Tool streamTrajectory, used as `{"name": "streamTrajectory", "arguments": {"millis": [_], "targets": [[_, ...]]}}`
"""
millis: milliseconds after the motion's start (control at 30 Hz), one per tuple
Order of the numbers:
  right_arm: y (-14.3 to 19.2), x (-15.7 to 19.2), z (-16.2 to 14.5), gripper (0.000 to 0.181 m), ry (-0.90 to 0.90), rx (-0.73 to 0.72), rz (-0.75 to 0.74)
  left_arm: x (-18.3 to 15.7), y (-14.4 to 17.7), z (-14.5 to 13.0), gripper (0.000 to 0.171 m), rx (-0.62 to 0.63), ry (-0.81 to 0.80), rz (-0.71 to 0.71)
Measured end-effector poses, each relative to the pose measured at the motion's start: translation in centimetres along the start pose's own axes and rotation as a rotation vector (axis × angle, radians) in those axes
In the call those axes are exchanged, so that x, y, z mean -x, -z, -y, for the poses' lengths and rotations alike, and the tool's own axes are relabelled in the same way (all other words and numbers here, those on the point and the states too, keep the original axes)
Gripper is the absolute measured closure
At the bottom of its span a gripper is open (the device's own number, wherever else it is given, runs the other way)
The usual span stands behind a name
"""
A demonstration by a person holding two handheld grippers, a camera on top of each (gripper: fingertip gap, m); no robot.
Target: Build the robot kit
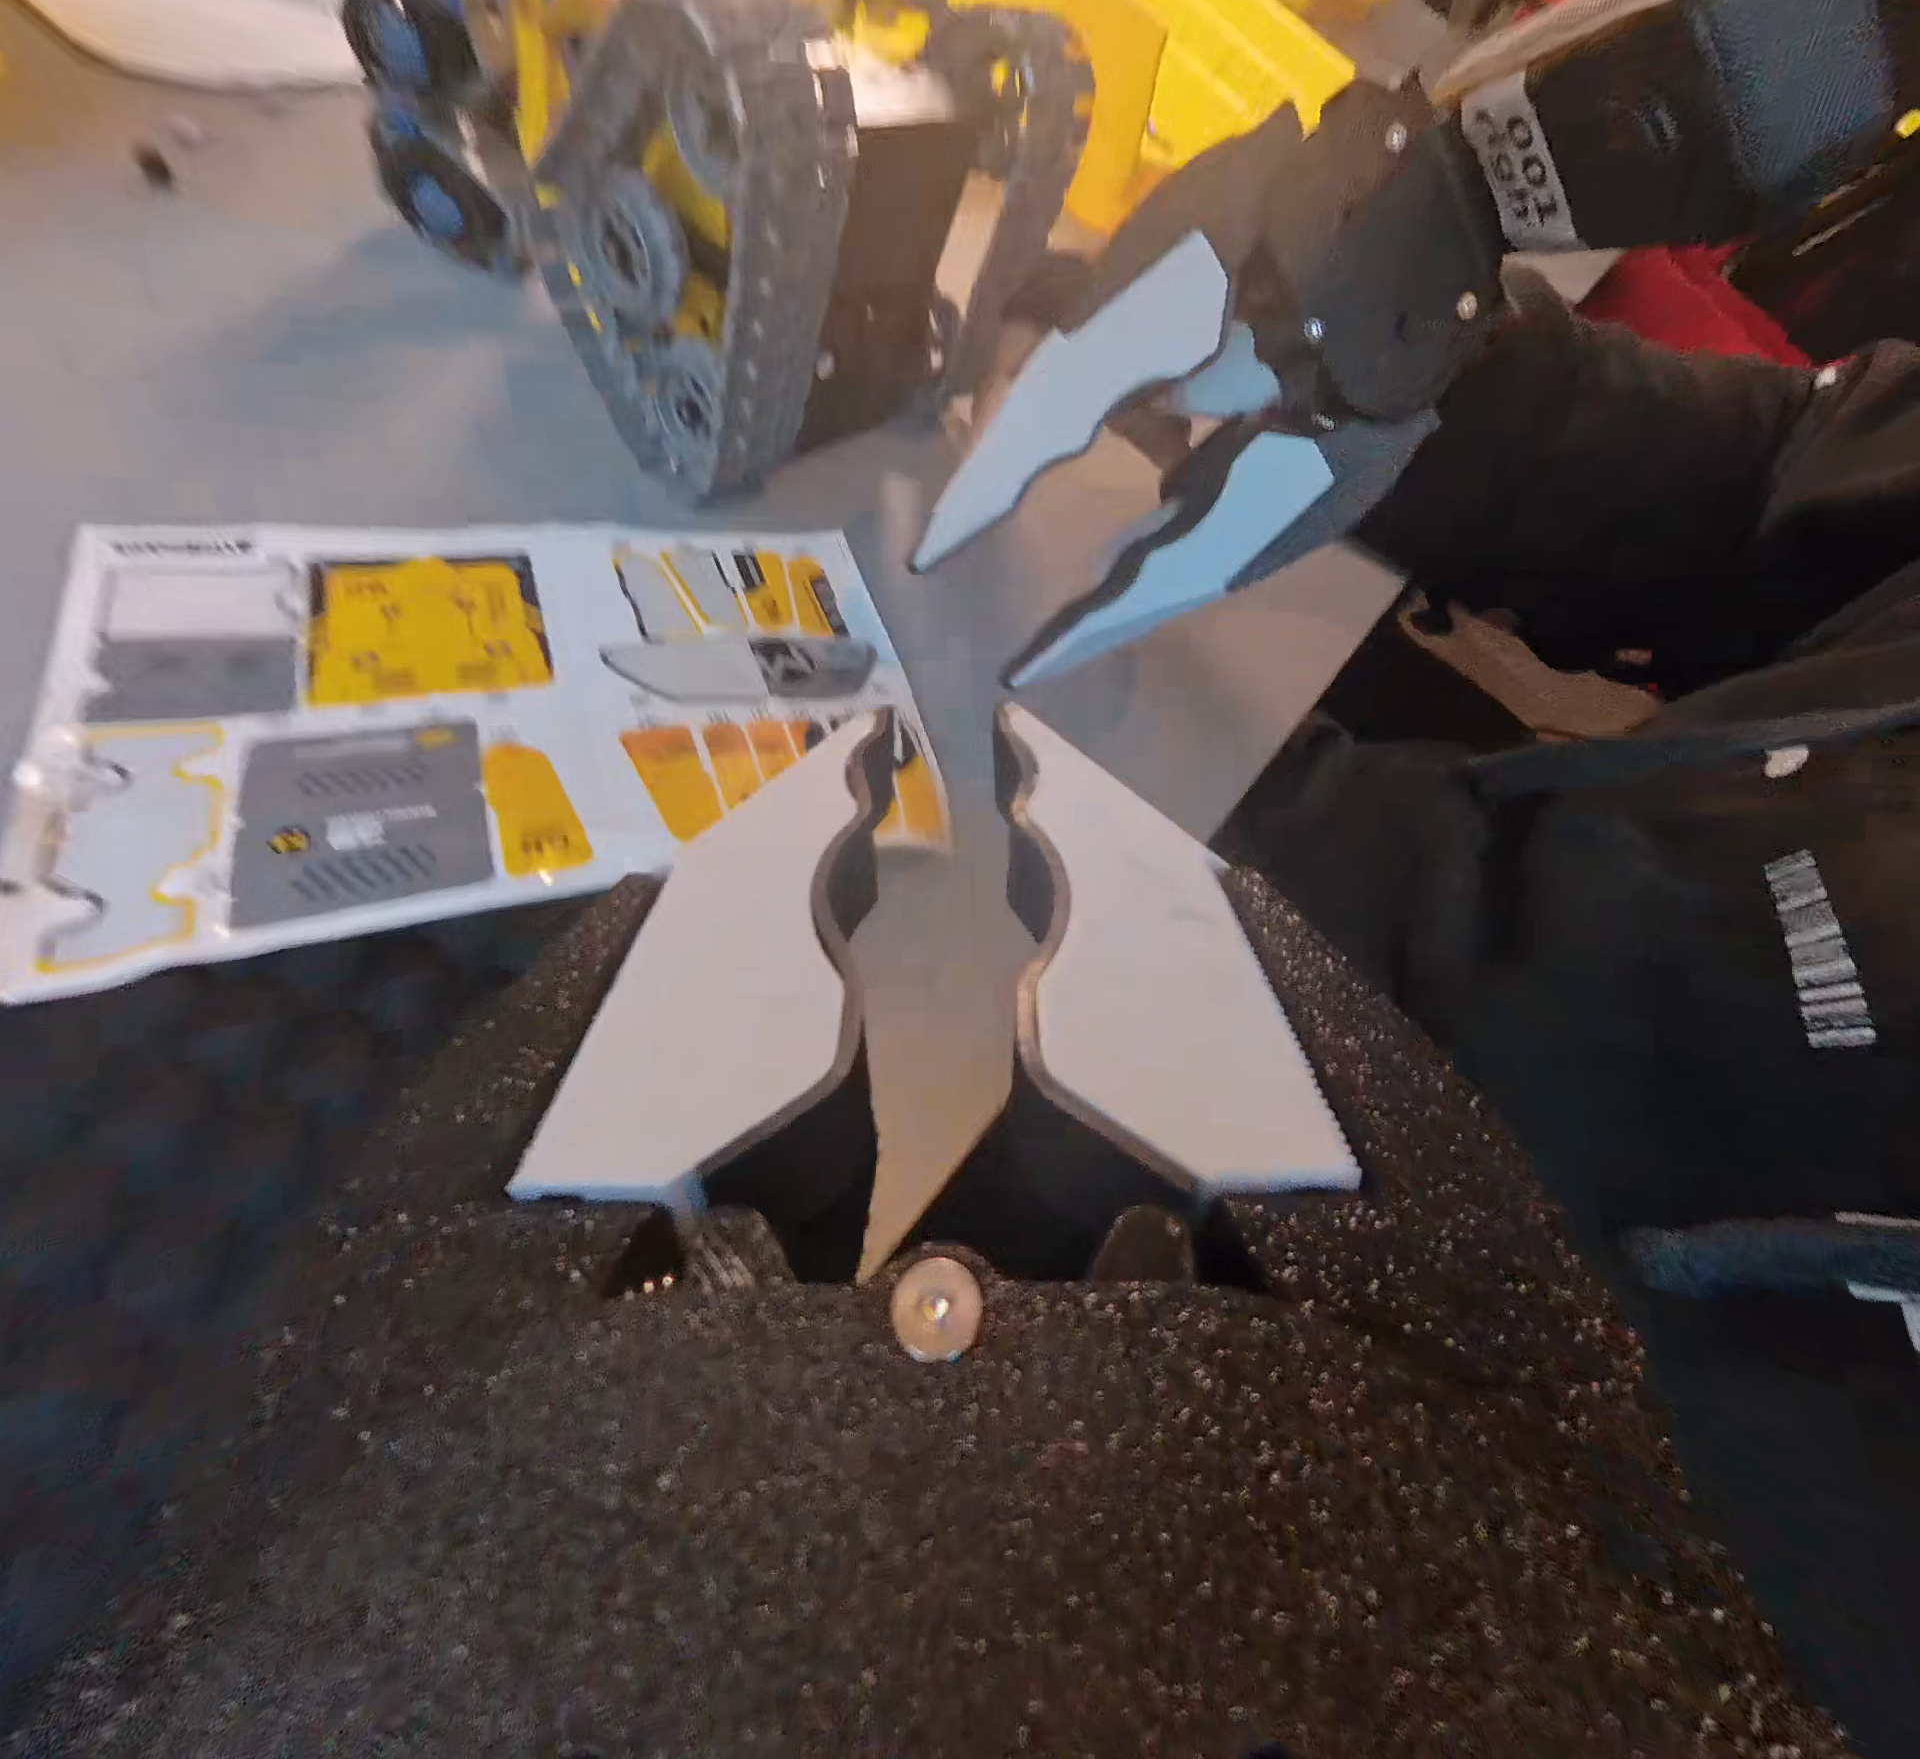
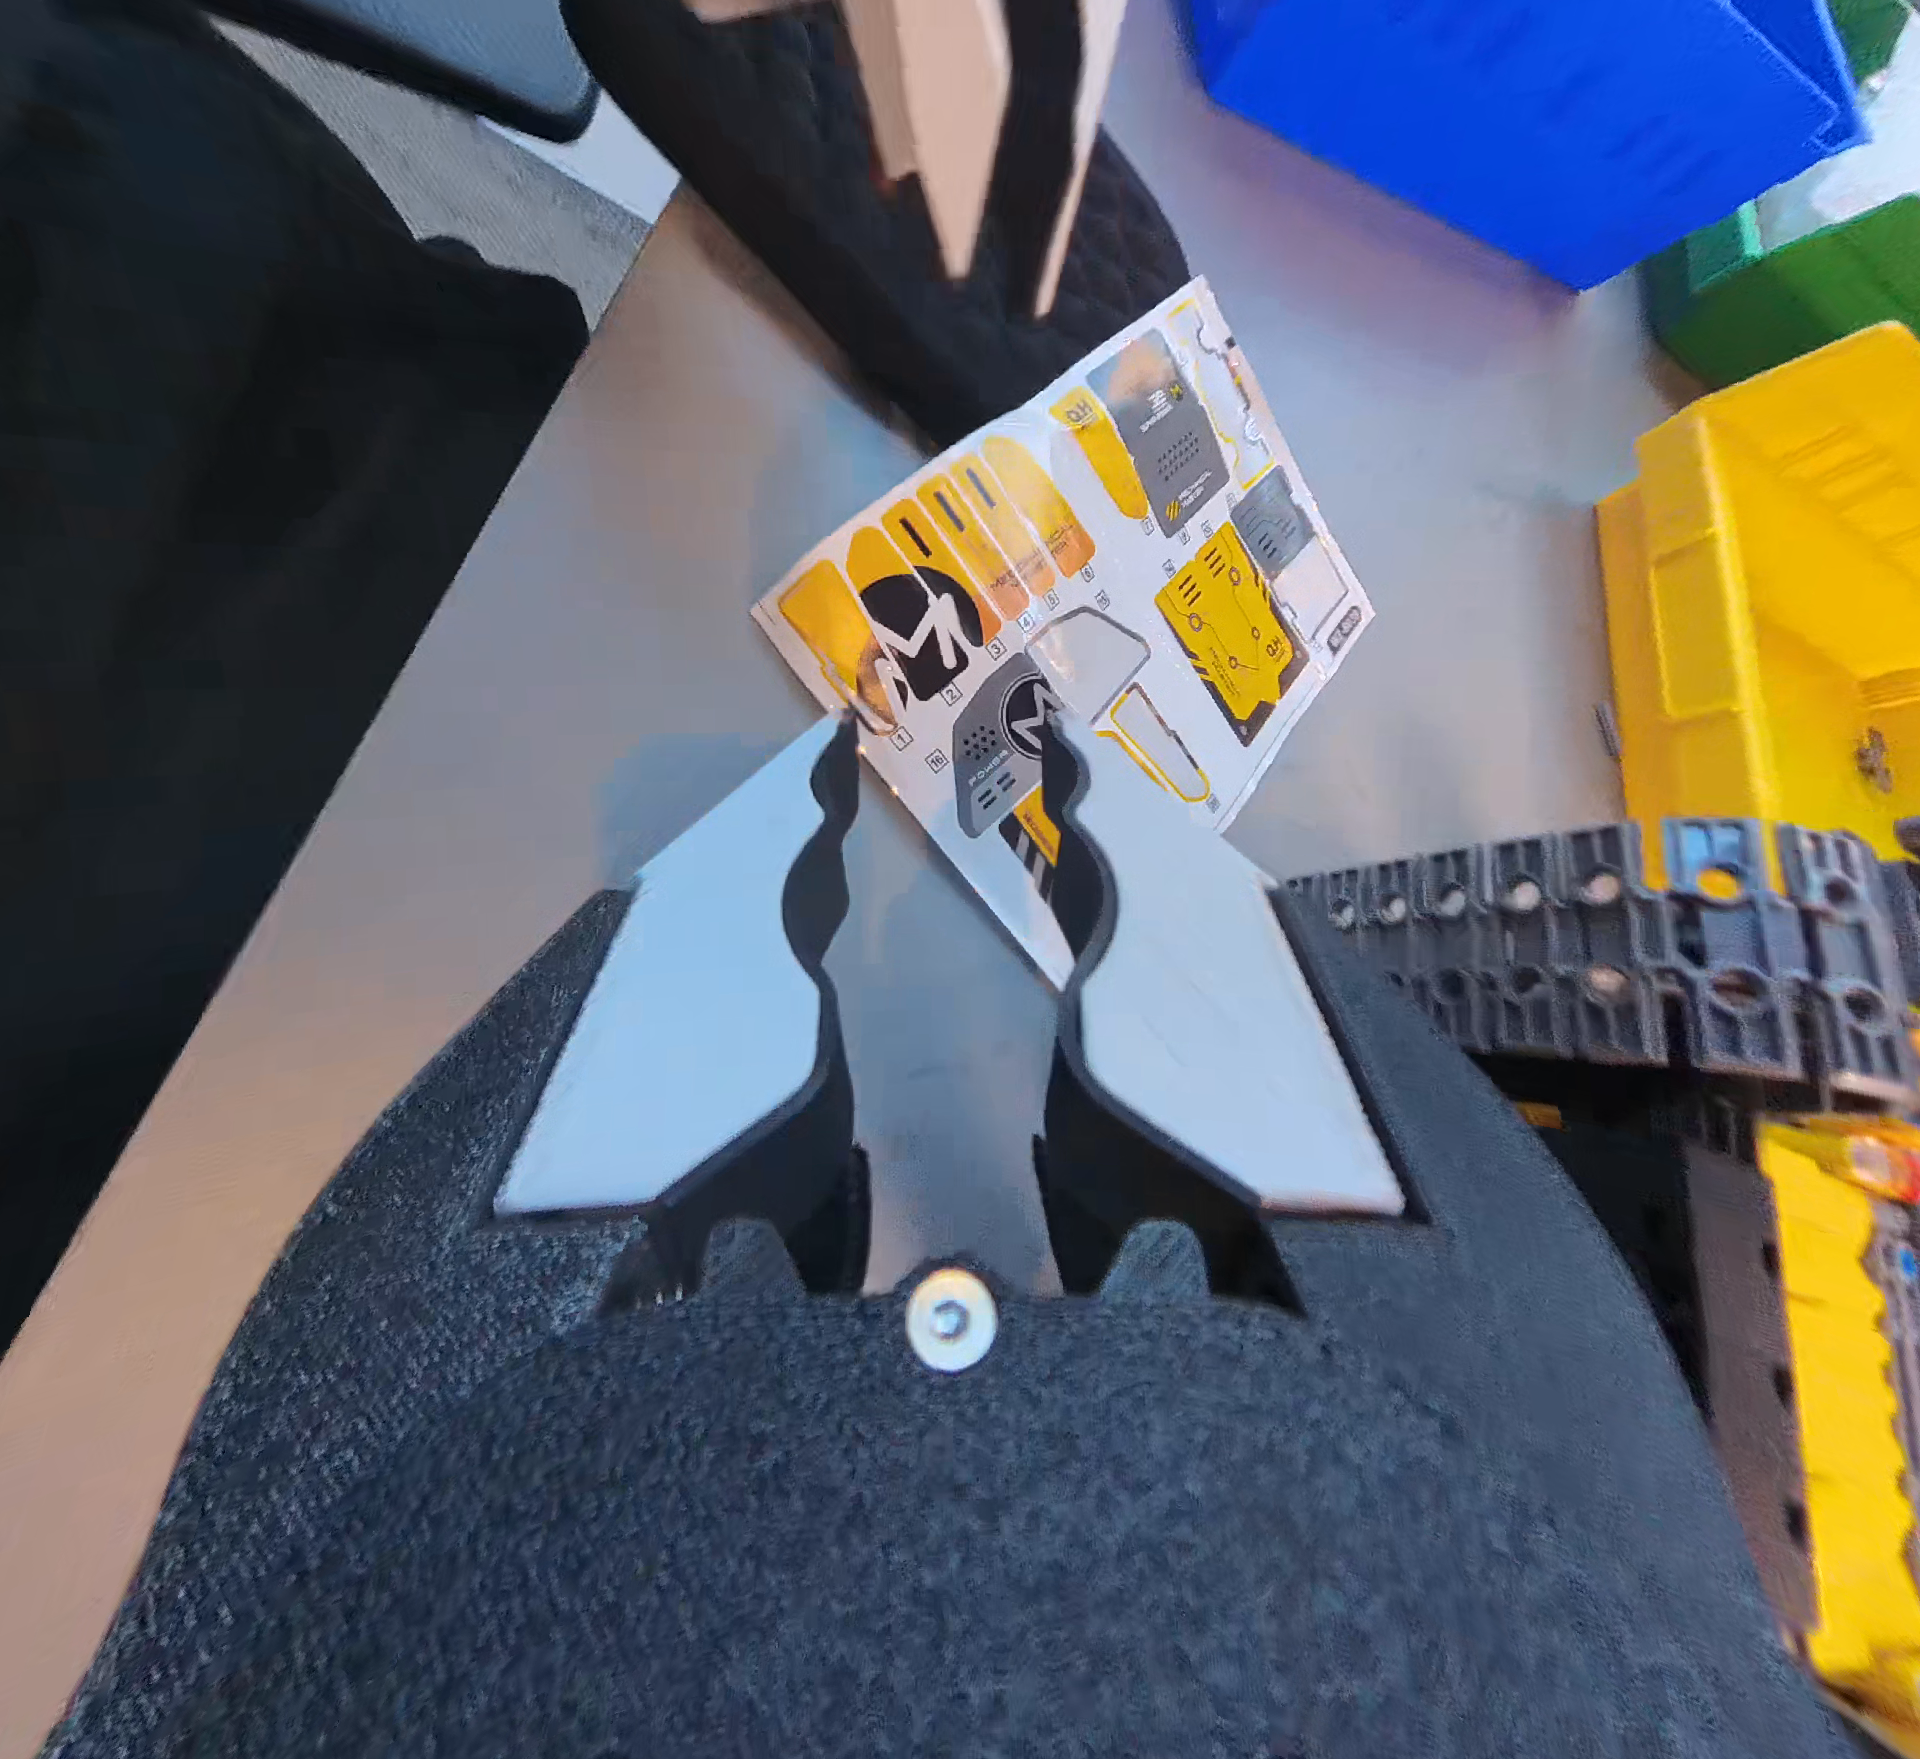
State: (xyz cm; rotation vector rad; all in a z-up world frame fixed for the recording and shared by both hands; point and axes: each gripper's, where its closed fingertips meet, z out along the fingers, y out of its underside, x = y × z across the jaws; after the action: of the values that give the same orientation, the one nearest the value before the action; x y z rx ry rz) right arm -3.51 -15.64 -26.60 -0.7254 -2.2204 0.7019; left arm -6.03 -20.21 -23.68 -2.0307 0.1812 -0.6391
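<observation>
A white sticker sheet [image 1: 416, 722] with yellow, grey and black stickers lies flat on the grey table [image 1: 208, 379]. My left gripper [image 1: 940, 722] is open and empty, with its tips over the sheet's right edge. My right gripper [image 1: 966, 620] comes in from the right, open, just above the same edge. In the right wrist view the right gripper [image 2: 951, 722] is open with its tips over the near corner of the sheet [image 2: 1070, 566], and nothing is clamped between them. The left gripper [image 2: 1000, 286] points down from the top, with a narrow gap between its fingers.
A yellow and grey tracked toy vehicle [image 1: 665, 255] stands behind the sheet; its track [image 2: 1610, 961] lies to the right of my right gripper. A blue bin [image 2: 1507, 47], a green bin [image 2: 1818, 286] and a yellow bin [image 2: 1766, 566] stand beyond. A person's dark sleeve [image 1: 1610, 514] is at the right. Some 7 cm of space lies between my two pairs of fingers.
</observation>
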Motion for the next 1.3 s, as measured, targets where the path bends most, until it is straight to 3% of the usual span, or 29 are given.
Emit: {"name": "streamTrajectory", "arguments": {"millis": [67,133,233,433,667,967,1133,1300], "targets": [[-0.9,0.3,-0.3,0.144,0.012,0.004,0.020,-0.7,-0.4,-2.9,0.143,0.111,0.083,-0.033],[-1.4,0.2,-0.6,0.140,0.010,0.005,0.028,-1.0,-0.9,-4.4,0.133,0.113,0.162,-0.021],[-1.8,0.1,-0.9,0.137,-0.009,0.001,0.041,-1.1,-1.4,-3.4,0.132,0.003,0.231,0.038],[-2.0,0.0,-0.8,0.136,-0.035,-0.023,0.046,-0.7,-3.0,-4.2,0.109,0.091,0.208,0.173],[-1.5,-0.2,-0.5,0.136,-0.042,-0.057,0.035,-0.3,-4.1,-4.0,0.102,0.115,0.325,0.212],[0.4,-1.6,0.3,0.137,-0.081,-0.134,-0.002,1.7,-6.0,-2.4,0.134,0.045,0.481,0.201],[1.9,-3.0,0.6,0.138,-0.087,-0.174,-0.064,1.6,-7.5,-1.0,0.171,-0.053,0.569,0.096],[3.7,-3.5,1.7,0.139,-0.085,-0.278,-0.074,1.4,-6.4,1.6,0.171,-0.212,0.560,0.025]]}}
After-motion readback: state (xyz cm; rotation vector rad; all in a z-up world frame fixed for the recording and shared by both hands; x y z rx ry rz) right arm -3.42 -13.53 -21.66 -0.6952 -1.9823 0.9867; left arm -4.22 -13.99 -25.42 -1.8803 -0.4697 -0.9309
